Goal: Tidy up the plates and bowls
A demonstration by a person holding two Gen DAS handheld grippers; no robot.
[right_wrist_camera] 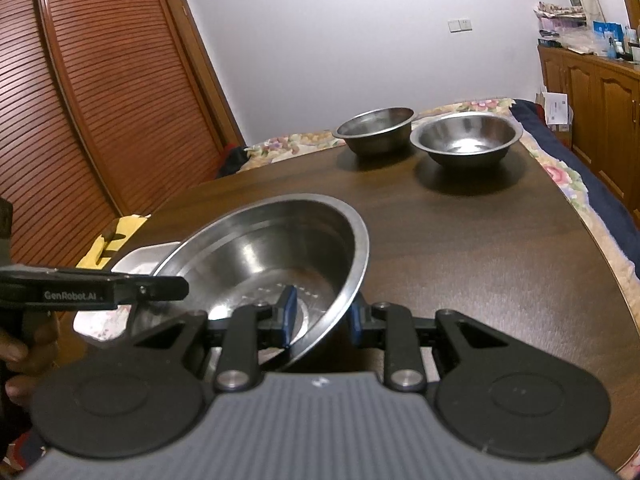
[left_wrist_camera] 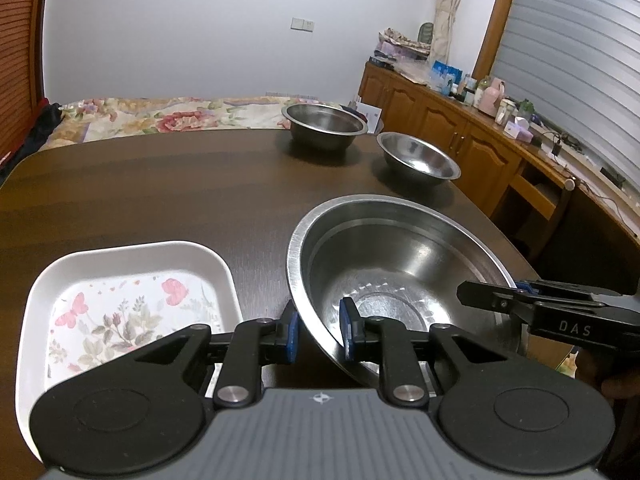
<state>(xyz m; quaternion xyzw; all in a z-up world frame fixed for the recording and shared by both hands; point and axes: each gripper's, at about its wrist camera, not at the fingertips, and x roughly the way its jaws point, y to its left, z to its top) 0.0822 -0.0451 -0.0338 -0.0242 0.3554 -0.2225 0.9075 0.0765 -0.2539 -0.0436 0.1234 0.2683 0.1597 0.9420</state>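
Note:
A large steel bowl (left_wrist_camera: 400, 248) is near the front of the dark wooden table (left_wrist_camera: 160, 184), tilted, beside a white rectangular plate (left_wrist_camera: 120, 250) with a flower print. My left gripper (left_wrist_camera: 320, 330) is shut on the bowl's near-left rim, one blue pad inside and one outside. In the right wrist view my right gripper (right_wrist_camera: 322, 318) is shut on the same bowl (right_wrist_camera: 256, 248) at its right rim. Two smaller steel bowls (left_wrist_camera: 324, 124) (left_wrist_camera: 418, 156) stand upright and apart at the table's far end.
A bed with a floral cover (left_wrist_camera: 160, 116) lies beyond the table. Wooden cabinets (left_wrist_camera: 440, 120) with clutter on top run along the right wall. A slatted brown wardrobe (right_wrist_camera: 80, 100) stands on the left. A hand (right_wrist_camera: 24, 344) holds the left gripper.

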